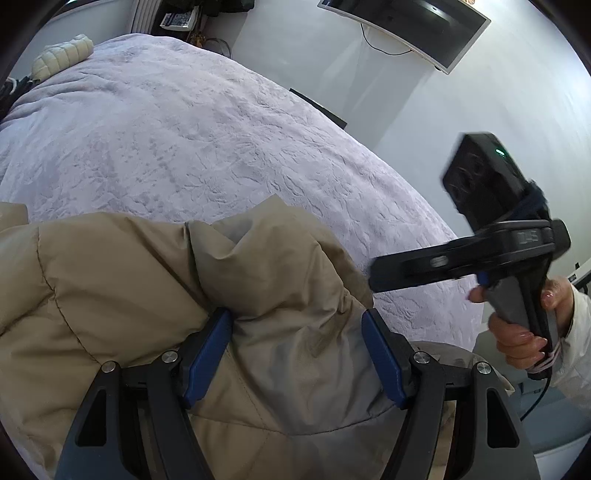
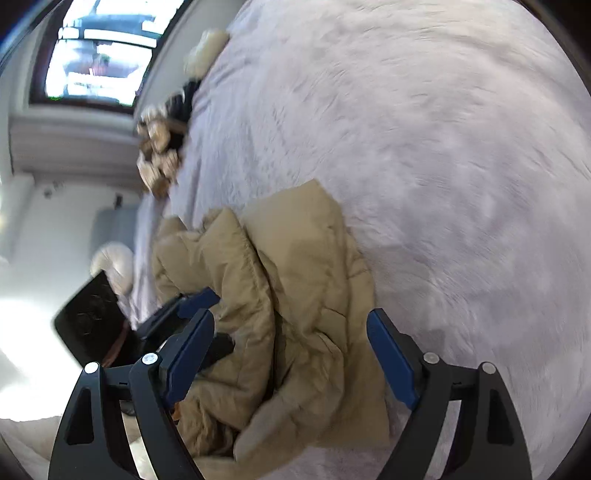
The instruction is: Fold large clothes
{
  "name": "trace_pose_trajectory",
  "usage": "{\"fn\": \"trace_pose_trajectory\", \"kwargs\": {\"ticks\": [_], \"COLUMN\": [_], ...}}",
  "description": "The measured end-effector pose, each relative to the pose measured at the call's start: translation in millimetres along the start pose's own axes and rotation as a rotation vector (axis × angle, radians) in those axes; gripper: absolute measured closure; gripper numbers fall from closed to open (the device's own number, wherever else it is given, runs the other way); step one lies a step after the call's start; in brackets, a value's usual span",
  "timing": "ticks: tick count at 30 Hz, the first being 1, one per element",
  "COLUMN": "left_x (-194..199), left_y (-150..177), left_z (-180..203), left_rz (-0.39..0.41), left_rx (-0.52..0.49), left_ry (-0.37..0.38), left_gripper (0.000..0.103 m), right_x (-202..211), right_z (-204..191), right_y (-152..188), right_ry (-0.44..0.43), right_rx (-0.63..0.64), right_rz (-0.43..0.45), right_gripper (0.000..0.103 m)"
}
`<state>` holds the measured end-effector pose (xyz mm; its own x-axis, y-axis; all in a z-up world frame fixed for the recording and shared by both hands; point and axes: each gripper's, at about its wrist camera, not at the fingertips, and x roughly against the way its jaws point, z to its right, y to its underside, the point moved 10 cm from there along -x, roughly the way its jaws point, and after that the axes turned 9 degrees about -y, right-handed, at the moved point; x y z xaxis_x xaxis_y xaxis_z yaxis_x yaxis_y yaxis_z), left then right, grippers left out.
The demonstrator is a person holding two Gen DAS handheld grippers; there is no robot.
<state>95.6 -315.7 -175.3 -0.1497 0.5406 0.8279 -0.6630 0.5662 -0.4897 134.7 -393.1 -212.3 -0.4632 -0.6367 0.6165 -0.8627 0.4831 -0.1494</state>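
Writing on right gripper (image 1: 373, 280) blurred; beige jacket (image 1: 147, 295) unlabelled.

I count 1 tan puffy coat (image 1: 155, 280), 1 purple blanket (image 1: 177, 140), 1 white pillow (image 1: 61, 55), 1 TV (image 1: 406, 26), 1 window (image 2: 99, 51), and 2 grippers, left gripper (image 1: 297, 354) and right gripper (image 2: 291, 354).

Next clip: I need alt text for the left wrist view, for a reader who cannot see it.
A tan quilted puffer jacket bunches between the open blue-padded fingers of the left gripper, lying on a lavender textured bedspread. At right, a hand holds the right gripper above the bed edge; a wall-mounted television hangs behind.
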Motion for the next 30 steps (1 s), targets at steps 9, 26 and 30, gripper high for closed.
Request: {"fn": "trace_pose_trajectory", "kwargs": {"ticks": [9, 26, 30], "left_x": [48.5, 66.8, 45.4], "left_y": [-1.6, 133.6, 122.6], "left_z": [-21.7, -178.9, -163.7], "left_rz": [0.039, -0.005, 0.021], "left_rx": [0.08, 0.901, 0.894], "left_ry": [-0.009, 0.343, 0.394], "left_gripper": [0.031, 0.015, 0.008], "right_x": [-51.5, -67.7, -73.7], "right_z": [29.5, 45.2, 41.6], "right_y": [2.9, 14.5, 15.8], "right_ry": [0.038, -0.118, -0.153], "right_rx": [-0.035, -0.067, -0.063], "right_rz": [-0.16, -0.208, -0.22], "right_gripper": [0.014, 0.008, 0.008]}}
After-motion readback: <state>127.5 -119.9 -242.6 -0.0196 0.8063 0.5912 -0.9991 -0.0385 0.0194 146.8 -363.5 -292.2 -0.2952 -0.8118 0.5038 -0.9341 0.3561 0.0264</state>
